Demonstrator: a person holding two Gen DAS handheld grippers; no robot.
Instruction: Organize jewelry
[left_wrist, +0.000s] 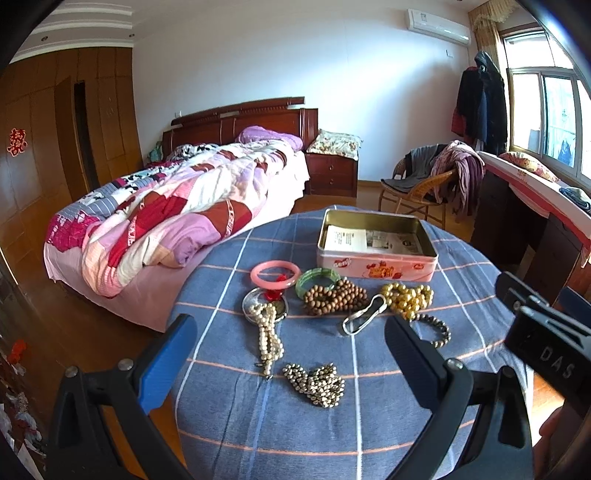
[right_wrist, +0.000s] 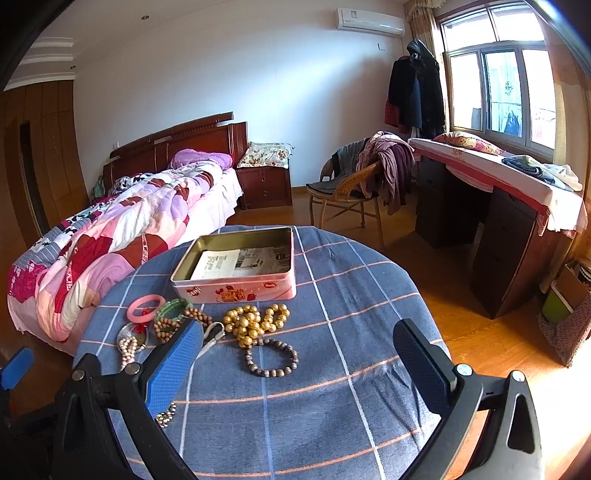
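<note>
Left wrist view shows both grippers (left_wrist: 291, 350) (right_wrist: 299, 354) gaping wide, holding nothing; limp, slippery bead strands (left_wrist: 316, 384) lie mid-tabletop before the far-edge tin (left_wrist: 376, 266); pinch a bunched clump.

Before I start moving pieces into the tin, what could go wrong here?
The brown wooden beads overlap the green bangle and the gold bead strand touches the silver clasp, so lifting one may drag its neighbour. The dark bead bracelet lies closest to the right edge of the tablecloth; a nudge could push it off.
</note>
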